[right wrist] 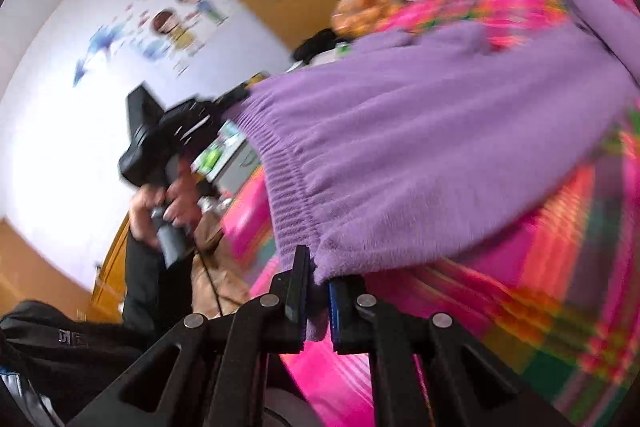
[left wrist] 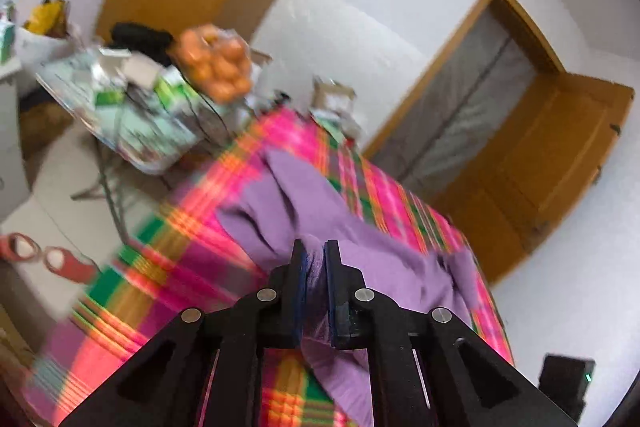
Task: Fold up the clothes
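A purple knit sweater (left wrist: 316,211) lies partly lifted over a bed with a pink, green and orange plaid cover (left wrist: 192,259). My left gripper (left wrist: 316,255) is shut on a fold of the sweater's edge. My right gripper (right wrist: 318,267) is shut on the corner of the sweater's ribbed hem (right wrist: 292,187), and the sweater (right wrist: 420,131) stretches away from it above the plaid cover (right wrist: 540,267). The left gripper (right wrist: 236,99) shows in the right wrist view, held by a hand and gripping the other end of the hem.
A cluttered folding table (left wrist: 132,107) with a bag of oranges (left wrist: 216,63) stands beyond the bed. An open wooden door (left wrist: 560,155) is at the right. Red slippers (left wrist: 44,255) lie on the floor at the left. A dark box (left wrist: 566,379) sits at the lower right.
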